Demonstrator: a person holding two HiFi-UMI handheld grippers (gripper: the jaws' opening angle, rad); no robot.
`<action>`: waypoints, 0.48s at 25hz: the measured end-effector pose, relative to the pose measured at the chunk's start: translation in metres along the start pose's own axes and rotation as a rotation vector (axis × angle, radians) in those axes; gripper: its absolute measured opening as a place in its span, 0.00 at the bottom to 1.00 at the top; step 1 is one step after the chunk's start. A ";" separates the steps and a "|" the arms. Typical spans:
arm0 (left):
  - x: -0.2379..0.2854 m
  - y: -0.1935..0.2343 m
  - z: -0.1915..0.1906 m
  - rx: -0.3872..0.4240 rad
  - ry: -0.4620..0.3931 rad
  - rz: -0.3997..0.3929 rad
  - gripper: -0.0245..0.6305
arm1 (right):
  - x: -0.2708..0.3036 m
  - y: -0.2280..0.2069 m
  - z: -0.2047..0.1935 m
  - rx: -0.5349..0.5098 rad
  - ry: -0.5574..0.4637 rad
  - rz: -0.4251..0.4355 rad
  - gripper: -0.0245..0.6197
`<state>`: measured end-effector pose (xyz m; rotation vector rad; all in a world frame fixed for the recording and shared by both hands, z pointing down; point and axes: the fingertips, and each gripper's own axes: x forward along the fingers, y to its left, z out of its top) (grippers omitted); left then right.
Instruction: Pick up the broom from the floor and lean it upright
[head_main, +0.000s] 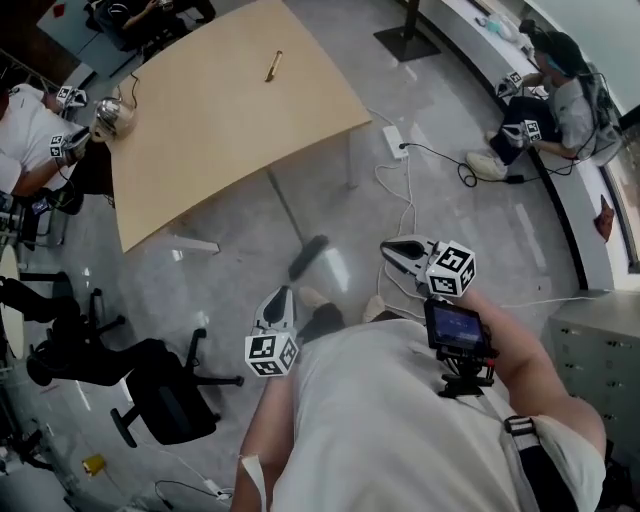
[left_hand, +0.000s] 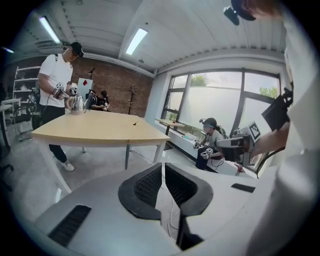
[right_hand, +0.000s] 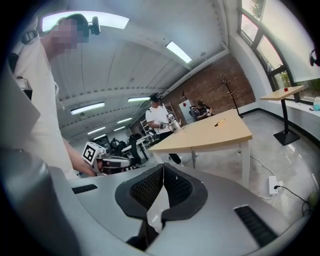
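We stand on a polished grey floor (head_main: 480, 230) in an office with a brick back wall and tall windows. A pale wooden counter (head_main: 220, 110) fills the head view from 10 to 12 o'clock. It carries a small yellowish stick-like item (head_main: 273, 65) and, at its 9 o'clock edge, a metal kettle (head_main: 113, 118). A person in a white shirt (head_main: 25, 140) stands by that edge. Another person (head_main: 555, 100) sits on the window ledge at 2 o'clock, and a black office chair (head_main: 165, 395) stands at 8 o'clock. A white power strip (head_main: 395, 140) with trailing cables lies on the floor at 1 o'clock.

The broom (head_main: 308, 257) is at the middle of the head view. Its dark head is on the floor just ahead of our feet, and its thin grey handle runs toward 11 o'clock up to the counter's near edge. From above we cannot tell whether it leans there or lies flat.

The left gripper (head_main: 281, 293) hangs at 7 o'clock from the broom head, well apart from it. Its fingers (left_hand: 145, 187) are drawn nearly together with only a thin slit between them, grasping nothing. The right gripper (head_main: 388, 250) hangs at 3 o'clock from the broom head, also apart from it. Its fingers (right_hand: 142, 192) are clenched with the tips meeting, and they hold nothing.
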<state>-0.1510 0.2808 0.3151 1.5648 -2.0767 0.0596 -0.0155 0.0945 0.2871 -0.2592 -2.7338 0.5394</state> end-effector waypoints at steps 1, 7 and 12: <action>-0.005 -0.003 -0.003 0.000 0.004 -0.003 0.08 | -0.001 0.002 0.001 0.011 -0.013 -0.004 0.06; -0.011 -0.023 -0.007 0.024 0.027 -0.034 0.08 | -0.003 0.015 0.000 0.046 -0.035 0.008 0.06; 0.001 -0.021 0.020 0.097 0.001 -0.067 0.08 | 0.006 0.020 0.013 0.055 -0.090 -0.009 0.06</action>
